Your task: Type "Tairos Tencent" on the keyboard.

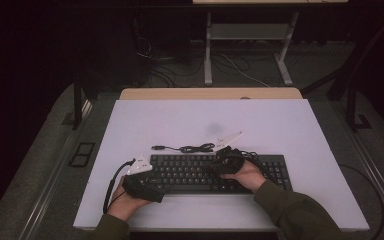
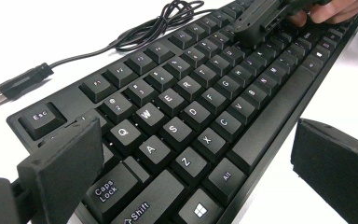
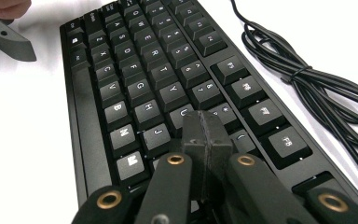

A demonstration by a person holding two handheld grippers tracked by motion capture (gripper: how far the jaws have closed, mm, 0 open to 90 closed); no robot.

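A black keyboard (image 1: 180, 172) lies across the white table top (image 1: 205, 120), its keys (image 2: 186, 93) (image 3: 140, 70) facing up. My left gripper (image 1: 152, 191) (image 2: 198, 172) is open at the keyboard's left front corner. One jaw hangs over the Tab and Caps Lock keys, the other stands off the front edge, and neither pad presses. My right gripper (image 1: 217, 167) (image 3: 207, 122) is shut with nothing between its jaws, its joined tips just above the keys right of the middle letters. Whether they touch a key I cannot tell. The left gripper view shows the right gripper (image 2: 251, 30) far along the keyboard.
The keyboard's cable (image 1: 192, 148) (image 3: 307, 74) lies bundled behind it, with its USB plug (image 2: 14, 86) loose on the table. Bare white surface surrounds the keyboard. A wooden table edge (image 1: 210, 93) runs along the back, with a desk frame (image 1: 250, 35) and floor cables beyond.
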